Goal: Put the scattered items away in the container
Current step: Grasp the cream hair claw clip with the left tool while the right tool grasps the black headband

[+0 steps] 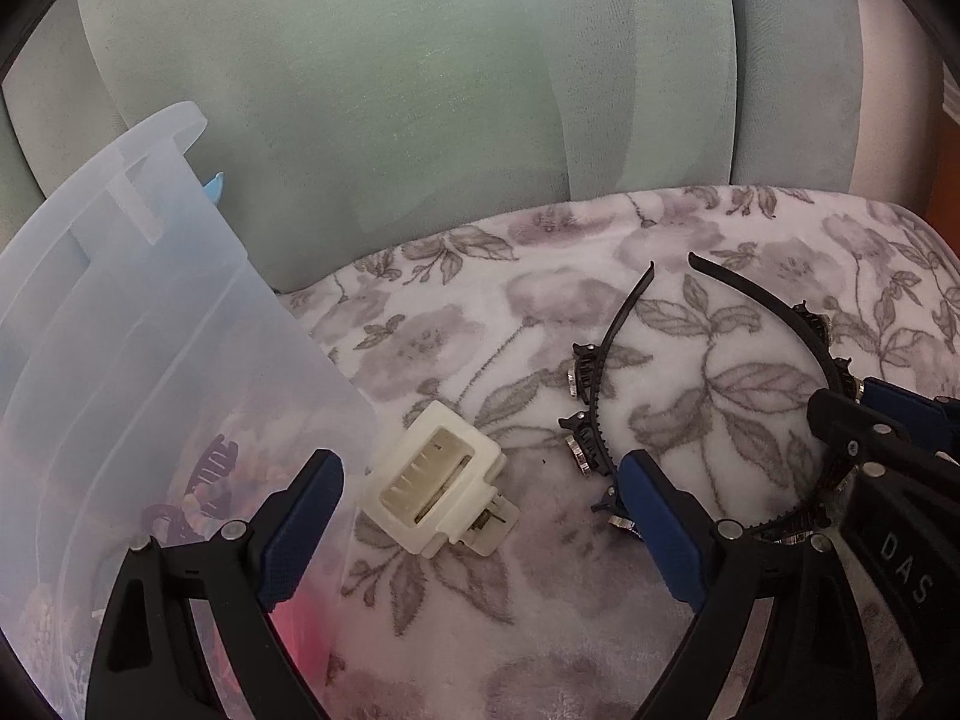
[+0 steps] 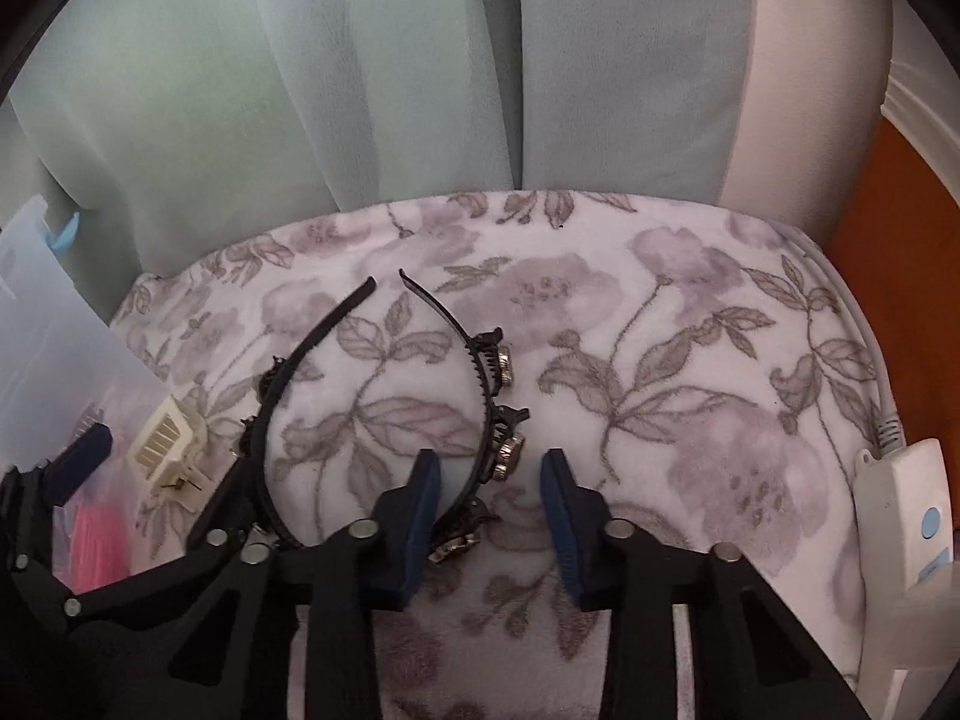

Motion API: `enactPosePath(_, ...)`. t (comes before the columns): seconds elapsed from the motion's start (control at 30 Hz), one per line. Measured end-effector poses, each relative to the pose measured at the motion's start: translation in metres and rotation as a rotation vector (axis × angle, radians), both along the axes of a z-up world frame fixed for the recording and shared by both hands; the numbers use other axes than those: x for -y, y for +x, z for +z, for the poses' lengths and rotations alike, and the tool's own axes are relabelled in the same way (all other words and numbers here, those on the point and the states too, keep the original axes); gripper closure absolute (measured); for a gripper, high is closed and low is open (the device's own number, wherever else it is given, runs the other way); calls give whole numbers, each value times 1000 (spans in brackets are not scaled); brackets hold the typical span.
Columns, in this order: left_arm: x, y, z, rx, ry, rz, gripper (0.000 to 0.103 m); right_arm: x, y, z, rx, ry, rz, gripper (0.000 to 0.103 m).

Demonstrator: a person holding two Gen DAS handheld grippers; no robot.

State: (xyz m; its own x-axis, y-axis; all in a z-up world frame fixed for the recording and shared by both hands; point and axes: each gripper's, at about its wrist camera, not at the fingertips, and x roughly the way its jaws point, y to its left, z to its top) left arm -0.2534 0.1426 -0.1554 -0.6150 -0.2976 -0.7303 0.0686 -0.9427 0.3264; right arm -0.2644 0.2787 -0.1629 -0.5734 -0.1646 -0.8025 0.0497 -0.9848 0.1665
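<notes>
The container (image 1: pixel 180 312) wall blurs its contents into pink and dark shapes. The right hand-held gripper (image 2: pixel 489 516) covers the headband's (image 2: pixel 480 396) lower curve.

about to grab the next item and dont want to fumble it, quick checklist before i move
1. Left gripper jaws open: ok, wide apart.
2. Left jaws straddle the white hair claw: ok, the claw lies between the fingers on the floral blanket, untouched.
3. Right gripper jaws open: ok.
4. Right jaws around the black headband: ok, its studded side sits between them, not yet pinched.
5. Clear container within reach: ok, just left of the claw, open top.
6. Room left in the container: cannot tell, contents blurred through the wall.
</notes>
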Motion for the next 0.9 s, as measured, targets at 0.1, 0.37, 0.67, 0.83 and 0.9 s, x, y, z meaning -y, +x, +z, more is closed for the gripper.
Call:
enactPosePath(0.1, 1, -8, 0, 19, 26, -9, 9, -12, 0, 2, -4, -46, -5, 81)
enactPosePath(0.37, -11, -16, 1, 85, 18, -30, 7, -20, 3, 13, -28, 4, -35, 94)
enactPosePath(0.67, -21, 9, 16, 39, 64, -81, 8, -27, -4, 15, 5, 37, -79, 96)
enactPosePath(0.83, -2, -2, 6, 48, -15, 15, 8, -38, -6, 15, 68, 44, -124, 96)
enactPosePath(0.9, -5, -6, -2, 61, -71, 22, 8, -40, -6, 16, 94, 44, -140, 96)
